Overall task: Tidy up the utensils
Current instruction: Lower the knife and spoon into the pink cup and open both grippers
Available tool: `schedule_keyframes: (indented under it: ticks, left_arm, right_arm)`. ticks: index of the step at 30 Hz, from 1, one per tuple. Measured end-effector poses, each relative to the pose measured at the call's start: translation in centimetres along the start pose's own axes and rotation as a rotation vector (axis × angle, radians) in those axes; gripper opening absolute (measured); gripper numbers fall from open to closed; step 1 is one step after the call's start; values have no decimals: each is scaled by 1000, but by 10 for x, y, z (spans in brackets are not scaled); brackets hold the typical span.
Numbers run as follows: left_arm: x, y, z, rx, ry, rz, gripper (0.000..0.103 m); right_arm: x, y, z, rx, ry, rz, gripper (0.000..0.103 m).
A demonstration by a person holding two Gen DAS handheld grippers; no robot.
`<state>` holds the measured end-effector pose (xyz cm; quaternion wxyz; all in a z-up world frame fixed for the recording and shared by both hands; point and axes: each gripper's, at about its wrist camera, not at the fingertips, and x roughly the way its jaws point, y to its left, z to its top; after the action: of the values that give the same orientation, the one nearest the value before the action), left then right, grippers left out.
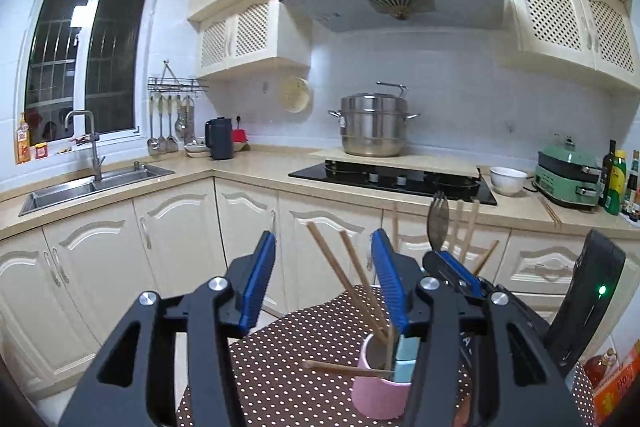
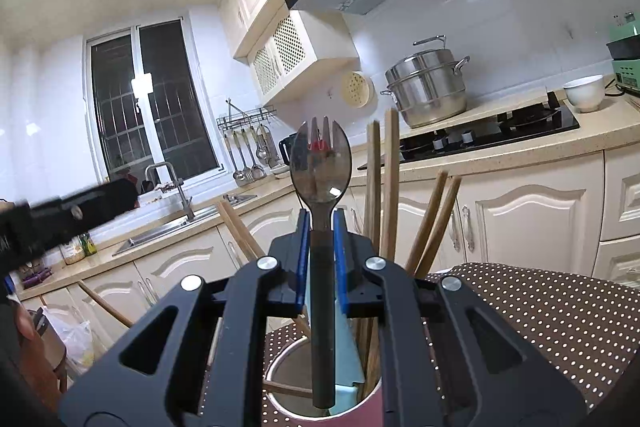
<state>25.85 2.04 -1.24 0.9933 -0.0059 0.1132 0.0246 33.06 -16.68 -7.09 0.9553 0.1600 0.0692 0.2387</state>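
Note:
A pink utensil cup [image 1: 378, 393] with a pale blue divider [image 1: 406, 357] stands on a brown polka-dot cloth [image 1: 288, 383]. Several wooden chopsticks [image 1: 346, 277] lean in it. My right gripper [image 2: 320, 227] is shut on a metal spork [image 2: 320, 163] with a dark handle, held upright with the handle's end over the cup [image 2: 292, 379]. In the left wrist view the right gripper [image 1: 454, 267] and spork [image 1: 437, 219] show behind the cup. My left gripper [image 1: 324, 259] is open and empty, its fingers above and beside the cup.
Cream cabinets [image 1: 168, 247] stand behind the table. On the counter are a sink [image 1: 96, 183], a black hob [image 1: 394, 181] with a steel pot [image 1: 374, 125], a white bowl [image 1: 508, 179] and a green appliance [image 1: 566, 175].

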Motion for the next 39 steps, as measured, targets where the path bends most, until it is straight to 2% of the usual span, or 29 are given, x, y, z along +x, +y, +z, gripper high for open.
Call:
schedule_keyframes:
  ticks: [12,22,27,35,37,38,39]
  left_arm:
    - [14,19,-9,-50,55,-6,52]
    - [12,29,-16,-65,69,-1,52]
    - [7,32,-22,-65,81,-1,55]
    - [-5,36,-26,-67,91,-10,58]
    - [-11,36,-27,-66,95,-15,60]
    - [-14,35,-28,-65,96,-19,60]
    - [-17,35,-29,-63,97,-23,60]
  right_arm:
    - [2,8,-11,-72,19,-2,12]
    - [-18,21,-25,-175,47,-19,13]
    - [-23,29,-34,-218,94,-23,12]
    - [-30,27,-41,-189,152,-63,13]
    - [-33,29,-40,-183,156,-77,22]
    - [-36,30,-40,-176,152,-84,40]
    - [-40,32,-39,-167,142,-87,51]
